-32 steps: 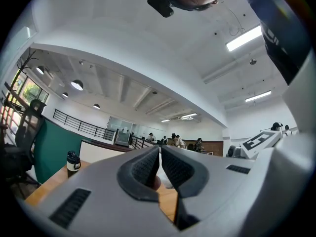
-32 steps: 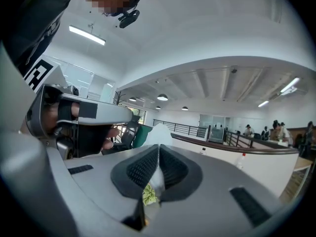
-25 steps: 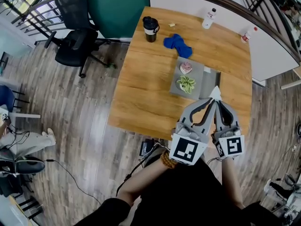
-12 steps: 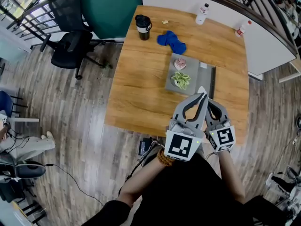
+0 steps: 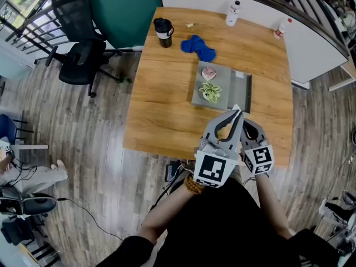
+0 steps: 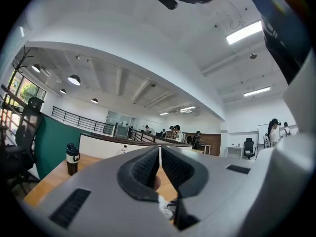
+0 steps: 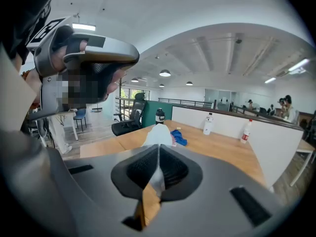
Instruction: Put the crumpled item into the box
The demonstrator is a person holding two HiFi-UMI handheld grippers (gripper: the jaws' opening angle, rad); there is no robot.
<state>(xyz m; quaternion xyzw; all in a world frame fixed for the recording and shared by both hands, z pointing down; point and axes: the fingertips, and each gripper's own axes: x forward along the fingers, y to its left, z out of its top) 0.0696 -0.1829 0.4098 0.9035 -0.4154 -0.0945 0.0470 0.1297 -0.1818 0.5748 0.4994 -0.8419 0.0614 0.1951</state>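
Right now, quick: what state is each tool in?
Left tool: closed, nothing visible between its pads.
Right tool: closed on a thin white paper-like sheet.

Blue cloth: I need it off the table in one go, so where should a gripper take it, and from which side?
The blue cloth lies low on the table, bunched in two lobes with bare wood around it. Best is probably its narrow waist between the lobes, from straight above, jaws closing across it; from the side there is little to catch.
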